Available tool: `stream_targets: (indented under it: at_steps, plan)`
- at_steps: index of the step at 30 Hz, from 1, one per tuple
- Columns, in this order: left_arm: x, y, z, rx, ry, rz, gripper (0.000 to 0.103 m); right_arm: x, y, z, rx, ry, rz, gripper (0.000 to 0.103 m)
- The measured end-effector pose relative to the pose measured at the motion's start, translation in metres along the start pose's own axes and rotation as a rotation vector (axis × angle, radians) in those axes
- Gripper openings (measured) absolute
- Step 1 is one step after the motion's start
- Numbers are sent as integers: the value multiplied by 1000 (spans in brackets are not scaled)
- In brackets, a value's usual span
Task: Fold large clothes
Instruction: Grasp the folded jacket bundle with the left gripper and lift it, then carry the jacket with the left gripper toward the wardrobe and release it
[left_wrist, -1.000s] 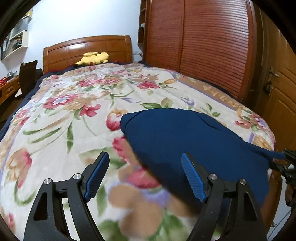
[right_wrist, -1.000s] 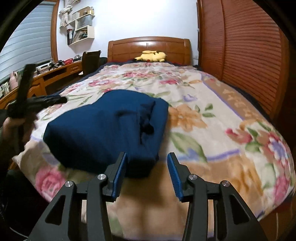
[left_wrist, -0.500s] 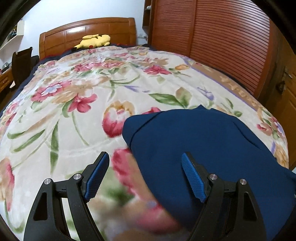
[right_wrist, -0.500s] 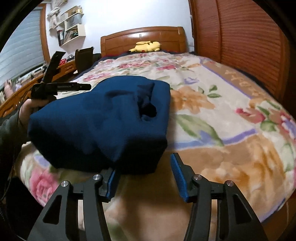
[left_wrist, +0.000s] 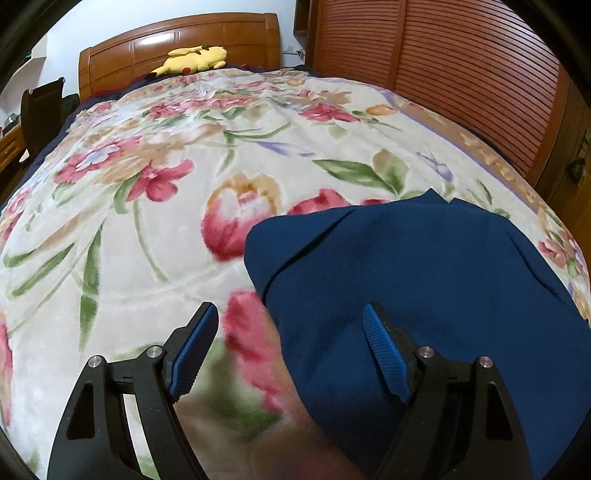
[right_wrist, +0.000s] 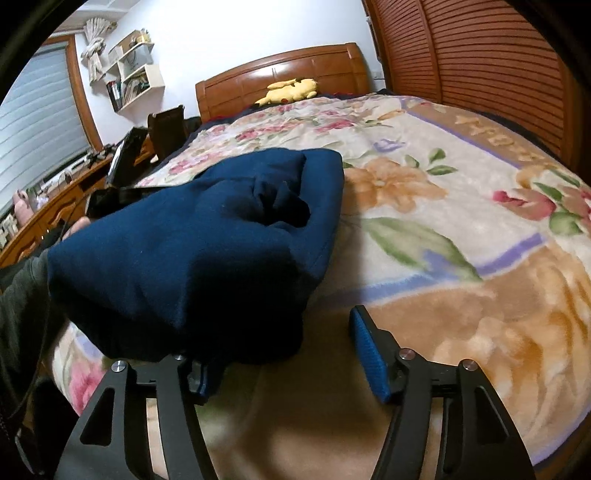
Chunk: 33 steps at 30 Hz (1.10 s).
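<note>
Standing wide apart, the jaws of the right claw (right_wrist: 288, 354) have just been opening, and nothing is pinched between them: the near right corner of the folded navy garment (right_wrist: 207, 258) droops over its left finger, while the right pad (right_wrist: 369, 354) is bare over the blanket. A second ago that claw sat narrower at the same corner, so this reads as a release, the fold laid down and let go. The left claw (left_wrist: 291, 350) is also open and holds nothing; across the last second it has come in lower and closer over the garment's (left_wrist: 406, 288) left edge, so the cloth now fills far more of its view. Its right finger (left_wrist: 384, 354) hangs over the navy cloth, whether touching I cannot tell, and its left finger (left_wrist: 192, 350) is over the floral blanket (left_wrist: 147, 229), with the garment's left edge running between them. The garment lies in a thick, lumpy bundle near the foot of the bed, toward its near right part, with a bunched knot of fabric on top. Judging by that, the folding looks far along, though the bundle may still need squaring. Farther off, a yellow plush toy (left_wrist: 192, 61) rests by the wooden headboard (left_wrist: 177, 40).
</note>
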<state>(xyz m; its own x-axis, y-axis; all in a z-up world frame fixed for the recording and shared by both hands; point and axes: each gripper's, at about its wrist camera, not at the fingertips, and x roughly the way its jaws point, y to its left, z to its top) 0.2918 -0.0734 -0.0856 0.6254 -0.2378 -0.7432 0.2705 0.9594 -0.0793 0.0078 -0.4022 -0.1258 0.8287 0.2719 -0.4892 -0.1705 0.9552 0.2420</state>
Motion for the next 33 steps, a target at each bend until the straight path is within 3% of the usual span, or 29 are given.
stream_targets:
  at_steps: [4,6,10,11,14,15,16,19,21,26,33]
  plan:
    - [0,0,0,1,0,-2,80,-7,4,-3,9,-36,-5,65]
    - [2,0,0,-4,8,-31,71,-9,6,-4,7,-42,-1,65]
    - [3,-6,-1,-11,28,-108,40,-1,3,-4,36,-7,33,65]
    - [3,-8,-1,-11,32,-111,29,1,2,-4,44,0,42,65]
    - [2,-14,-1,9,40,-88,13,7,1,-4,51,12,60,65]
    - [-1,-15,-1,15,35,-75,10,7,1,-4,55,11,66,61]
    - [-5,-16,-1,20,27,-65,5,8,1,-4,57,11,89,47]
    - [-19,-18,3,26,-9,-41,4,6,2,-2,44,6,137,25]
    - [-33,-20,7,33,-45,-22,4,1,3,-1,16,-22,134,19]
    - [-68,-41,19,64,-128,-14,4,-19,-2,12,-5,-115,135,15]
    - [-78,-118,55,133,-207,-76,4,-49,-46,36,-38,-208,7,14]
